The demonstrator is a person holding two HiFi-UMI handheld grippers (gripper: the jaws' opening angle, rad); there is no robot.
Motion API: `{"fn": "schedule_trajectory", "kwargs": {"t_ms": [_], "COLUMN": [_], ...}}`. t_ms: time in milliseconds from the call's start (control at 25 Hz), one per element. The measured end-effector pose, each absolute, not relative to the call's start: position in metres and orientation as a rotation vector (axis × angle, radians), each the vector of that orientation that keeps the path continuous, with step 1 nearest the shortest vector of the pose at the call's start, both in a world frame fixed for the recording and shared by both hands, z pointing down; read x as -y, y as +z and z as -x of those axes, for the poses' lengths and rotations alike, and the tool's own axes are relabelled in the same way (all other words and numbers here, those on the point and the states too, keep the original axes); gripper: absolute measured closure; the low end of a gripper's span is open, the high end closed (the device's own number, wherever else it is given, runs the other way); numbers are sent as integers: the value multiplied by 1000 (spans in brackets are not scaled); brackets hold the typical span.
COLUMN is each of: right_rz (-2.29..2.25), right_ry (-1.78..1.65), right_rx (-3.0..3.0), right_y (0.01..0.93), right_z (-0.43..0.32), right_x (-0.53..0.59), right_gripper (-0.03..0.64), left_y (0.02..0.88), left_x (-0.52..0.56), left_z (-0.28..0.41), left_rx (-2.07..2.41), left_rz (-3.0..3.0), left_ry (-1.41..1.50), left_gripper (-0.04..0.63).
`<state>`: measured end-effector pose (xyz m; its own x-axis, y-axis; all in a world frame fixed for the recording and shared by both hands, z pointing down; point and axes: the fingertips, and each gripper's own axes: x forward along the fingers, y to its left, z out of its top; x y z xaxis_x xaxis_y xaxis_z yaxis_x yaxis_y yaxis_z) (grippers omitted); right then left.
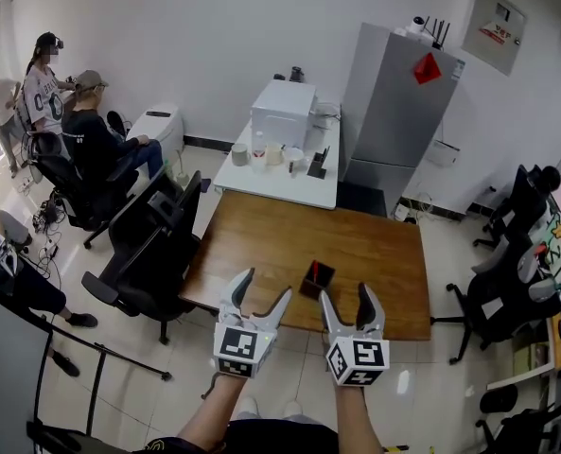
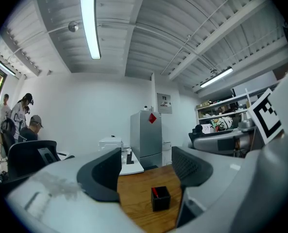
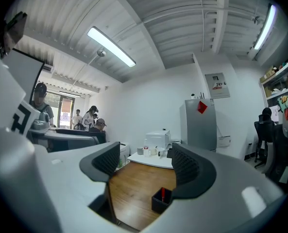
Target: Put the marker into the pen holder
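the pen holder (image 1: 316, 279) is standing alone near the front edge of the wooden table (image 1: 375, 244), bare wood lying open all around it; a black office chair (image 1: 148, 244) is crowding the left side.

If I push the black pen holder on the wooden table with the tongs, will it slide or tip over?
It will probably slide rather than tip: the pen holder looks squat and square, standing flat on the smooth wooden table. It seems light, holding only a red marker, so a gentle push may move it.

A black pen holder (image 1: 316, 280) stands on the wooden table (image 1: 261, 244), near its front edge.
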<state>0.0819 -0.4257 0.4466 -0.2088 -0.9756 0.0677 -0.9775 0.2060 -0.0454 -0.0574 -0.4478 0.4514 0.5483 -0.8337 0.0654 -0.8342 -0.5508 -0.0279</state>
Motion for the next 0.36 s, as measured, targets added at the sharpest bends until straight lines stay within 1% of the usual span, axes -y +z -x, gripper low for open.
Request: {"fn": "schedule_trajectory", "kwargs": {"t_ms": [360], "right_rz": [-1977], "right_ry": [124], "right_rx": [2383], "right_y": [455], "right_z": [-124], "right_x": [431], "right_gripper": [301], "left_y": [453], "left_x": [453], "left_z": [32], "left_rx": [1503], "left_rz": [-2748], "left_ry": [109], "left_gripper": [272]}}
